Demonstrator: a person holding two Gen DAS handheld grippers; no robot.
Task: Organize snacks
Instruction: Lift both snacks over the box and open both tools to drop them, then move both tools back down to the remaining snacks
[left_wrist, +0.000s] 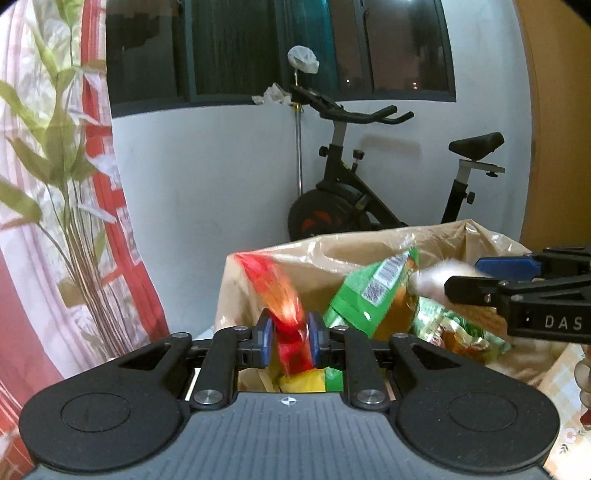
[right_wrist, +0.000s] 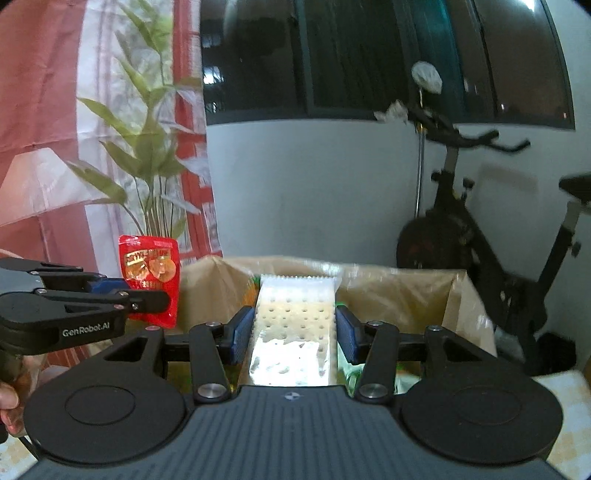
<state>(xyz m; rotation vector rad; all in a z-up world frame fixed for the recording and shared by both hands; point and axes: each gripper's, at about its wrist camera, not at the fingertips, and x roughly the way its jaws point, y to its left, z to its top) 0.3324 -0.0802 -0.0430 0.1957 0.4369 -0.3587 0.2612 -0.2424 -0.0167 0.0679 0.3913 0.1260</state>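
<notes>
Two hand-held grippers hover side by side, tilted slightly down over an open box (right_wrist: 461, 299) of snacks, the left gripper (left_wrist: 289, 338) with fingers clamped on a red packet (right_wrist: 149, 280), the right gripper (right_wrist: 295, 328) clamped on a white cracker pack (right_wrist: 293, 317).

Motion blurs the red packet (left_wrist: 286, 295); the exercise bike (right_wrist: 491, 240) is cut off.

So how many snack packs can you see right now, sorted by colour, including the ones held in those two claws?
Red: 1, the red packet in the left gripper.
White: 1, the cracker pack in the right gripper.
Green: 2, a green bag and a green wrapper in the lined box.
Total: 4 that show clearly.
</notes>
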